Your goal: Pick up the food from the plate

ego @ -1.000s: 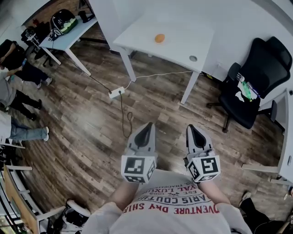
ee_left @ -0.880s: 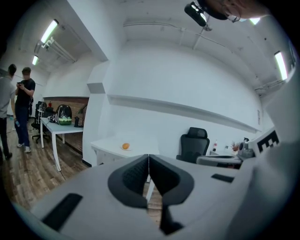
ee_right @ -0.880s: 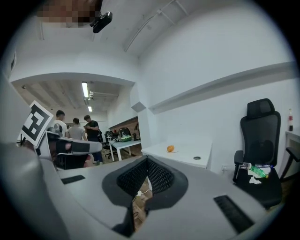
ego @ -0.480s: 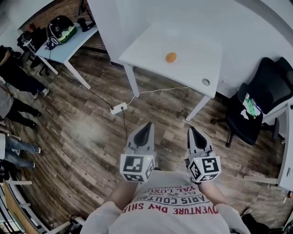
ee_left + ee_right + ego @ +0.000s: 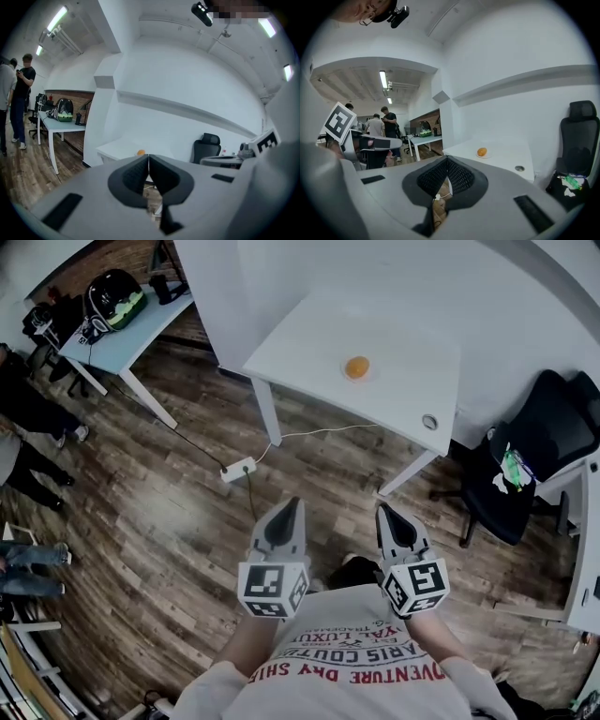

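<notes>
An orange piece of food (image 5: 356,367) lies on a small white plate on the white table (image 5: 309,343) ahead; it also shows small in the right gripper view (image 5: 482,152) and in the left gripper view (image 5: 140,152). My left gripper (image 5: 295,503) and right gripper (image 5: 382,509) are held side by side close to my chest, well short of the table, above the wooden floor. Both point toward the table. Each has its jaws together with nothing between them (image 5: 148,157) (image 5: 447,159).
A black office chair (image 5: 525,456) stands right of the table. A power strip (image 5: 238,467) with cables lies on the floor before the table. A second table (image 5: 122,320) with a helmet and gear is at far left, where people (image 5: 33,409) stand.
The table with the food has come nearer and slid right in the head view as I step toward it. Both grippers keep their place before my chest, still shut.
</notes>
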Motion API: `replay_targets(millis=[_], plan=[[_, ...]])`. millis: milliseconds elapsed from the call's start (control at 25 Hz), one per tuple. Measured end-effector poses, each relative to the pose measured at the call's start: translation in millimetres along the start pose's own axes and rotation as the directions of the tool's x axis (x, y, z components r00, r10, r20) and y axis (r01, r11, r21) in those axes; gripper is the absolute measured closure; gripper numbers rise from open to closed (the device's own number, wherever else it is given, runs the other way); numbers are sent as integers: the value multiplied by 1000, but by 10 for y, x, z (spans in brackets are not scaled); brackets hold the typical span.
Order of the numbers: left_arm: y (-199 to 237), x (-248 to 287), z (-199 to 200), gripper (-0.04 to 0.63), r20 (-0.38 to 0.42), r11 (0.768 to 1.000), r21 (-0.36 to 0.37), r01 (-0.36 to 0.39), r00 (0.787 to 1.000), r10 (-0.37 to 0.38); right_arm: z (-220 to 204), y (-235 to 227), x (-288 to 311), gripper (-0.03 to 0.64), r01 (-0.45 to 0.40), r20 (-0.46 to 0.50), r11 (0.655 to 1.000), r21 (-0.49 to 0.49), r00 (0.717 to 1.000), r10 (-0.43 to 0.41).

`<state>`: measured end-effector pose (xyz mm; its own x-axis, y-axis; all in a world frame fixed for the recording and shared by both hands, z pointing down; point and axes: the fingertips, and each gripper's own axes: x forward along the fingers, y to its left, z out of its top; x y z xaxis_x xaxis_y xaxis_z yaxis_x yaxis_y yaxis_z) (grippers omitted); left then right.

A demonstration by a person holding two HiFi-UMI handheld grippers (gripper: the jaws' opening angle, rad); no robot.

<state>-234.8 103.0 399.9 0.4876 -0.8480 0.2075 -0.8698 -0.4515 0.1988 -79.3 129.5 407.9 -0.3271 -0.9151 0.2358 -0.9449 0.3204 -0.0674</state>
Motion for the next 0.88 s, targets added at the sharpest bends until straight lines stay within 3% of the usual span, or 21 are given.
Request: replay_targets(millis=[440, 880], plan=[[312, 858, 28, 588, -57, 999, 35, -40, 998, 42, 25, -484, 900, 606, -38, -11, 999, 27, 999, 38], [285, 2689, 573, 588, -62, 998, 60, -35, 997, 38, 575, -1816, 2132, 606, -42, 0, 998, 36, 999, 42]])
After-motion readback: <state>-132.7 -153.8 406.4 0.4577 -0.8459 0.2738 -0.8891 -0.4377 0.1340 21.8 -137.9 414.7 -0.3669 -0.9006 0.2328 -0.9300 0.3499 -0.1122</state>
